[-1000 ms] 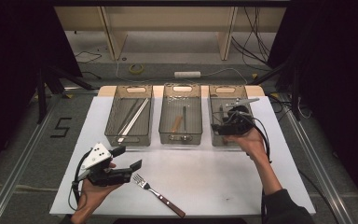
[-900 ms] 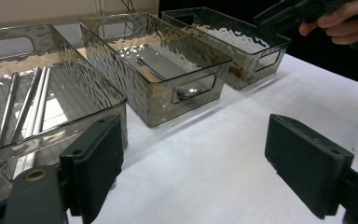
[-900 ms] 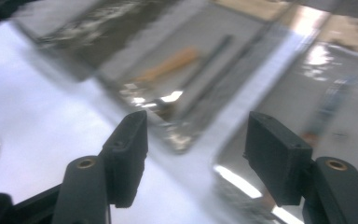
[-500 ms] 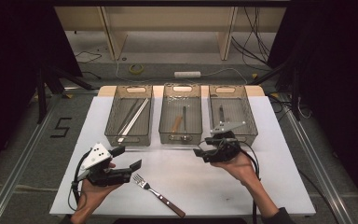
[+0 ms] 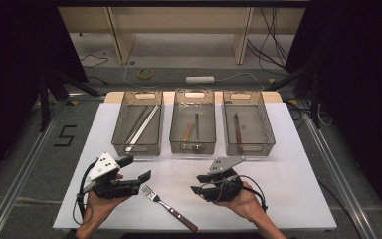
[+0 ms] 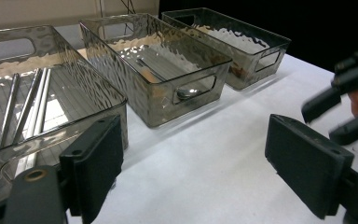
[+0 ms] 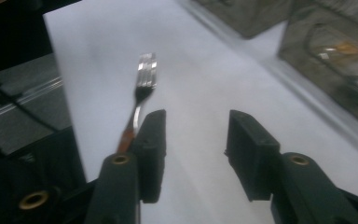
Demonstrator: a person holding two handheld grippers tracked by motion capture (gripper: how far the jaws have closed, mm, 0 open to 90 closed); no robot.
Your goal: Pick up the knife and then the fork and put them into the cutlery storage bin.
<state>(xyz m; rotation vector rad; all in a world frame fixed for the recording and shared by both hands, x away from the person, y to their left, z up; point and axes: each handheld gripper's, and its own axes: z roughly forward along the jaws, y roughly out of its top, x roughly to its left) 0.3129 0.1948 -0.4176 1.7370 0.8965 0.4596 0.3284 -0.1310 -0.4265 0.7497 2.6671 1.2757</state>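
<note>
Right tongs point(image 5: 197, 189) lower centre of high view, tips pointing left at fork; jaws apart, nothing between, just been closing partway. Left tongs point(image 5: 138, 169) lower left, jaws wide apart, empty, tips up-right. Three bins point(image 5: 194, 148) across upper middle, holding sorted cutlery. Fork point(image 5: 169, 208) flat on white mat point(image 5: 288, 174), between both tongs, below bins; long axis diagonal, tines upper left, wooden handle lower right. Tines near left tongs; handle nearer right tongs. In right gripper view, fork point(image 7: 140, 95) left of jaw gap, not yet straddled.
</note>
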